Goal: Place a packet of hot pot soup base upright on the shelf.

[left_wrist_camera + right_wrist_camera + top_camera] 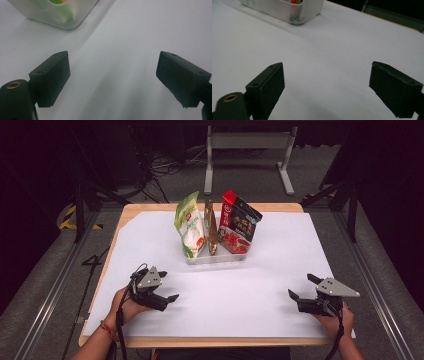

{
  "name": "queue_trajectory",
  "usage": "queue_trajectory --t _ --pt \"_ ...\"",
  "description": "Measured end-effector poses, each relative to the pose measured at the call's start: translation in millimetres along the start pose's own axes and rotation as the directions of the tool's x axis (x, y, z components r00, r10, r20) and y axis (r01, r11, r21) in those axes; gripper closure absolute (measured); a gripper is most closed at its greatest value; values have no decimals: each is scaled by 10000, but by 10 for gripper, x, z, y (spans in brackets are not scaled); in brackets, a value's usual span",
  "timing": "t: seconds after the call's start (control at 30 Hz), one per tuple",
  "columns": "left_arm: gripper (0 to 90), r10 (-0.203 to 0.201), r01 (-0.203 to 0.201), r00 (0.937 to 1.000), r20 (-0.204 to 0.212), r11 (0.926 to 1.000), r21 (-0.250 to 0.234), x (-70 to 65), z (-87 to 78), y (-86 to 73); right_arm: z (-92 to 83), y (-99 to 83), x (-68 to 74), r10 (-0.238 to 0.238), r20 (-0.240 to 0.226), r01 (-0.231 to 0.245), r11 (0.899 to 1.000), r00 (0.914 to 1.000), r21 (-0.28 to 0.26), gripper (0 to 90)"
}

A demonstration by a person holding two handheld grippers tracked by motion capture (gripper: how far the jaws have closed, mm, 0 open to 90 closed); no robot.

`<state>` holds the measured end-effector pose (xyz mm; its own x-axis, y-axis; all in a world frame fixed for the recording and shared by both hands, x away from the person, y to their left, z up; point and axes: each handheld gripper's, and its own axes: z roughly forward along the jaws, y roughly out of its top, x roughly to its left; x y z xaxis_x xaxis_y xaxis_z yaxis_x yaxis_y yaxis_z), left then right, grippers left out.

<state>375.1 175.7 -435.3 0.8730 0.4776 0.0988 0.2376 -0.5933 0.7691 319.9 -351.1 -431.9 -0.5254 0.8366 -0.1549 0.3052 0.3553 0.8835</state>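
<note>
- The clear plastic tray sits mid-table on the white sheet, and everything else is placed off it.
- Three snack pouches stand upright in the tray, side by side: a green-and-white bag at its left end, a thin gold pouch in the middle, and a red-and-black bag at its right end. My guess is the tray walls are what keep them on edge.
- The left gripper rests near-left of the tray, jaws spread wide, holding nothing.
- The right gripper is near-right of the tray and farther from it, jaws also wide and empty.
- Both point toward the tray, so this looks like a ready pose before a reach.
</note>
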Motion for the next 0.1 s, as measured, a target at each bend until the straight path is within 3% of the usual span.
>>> queue_trajectory --t 0.1 --pt "128 -43 43 10000 9 10000 21 8 13 4 -4 -9 -24 189 -29 -189 9998 9998 -63 133"
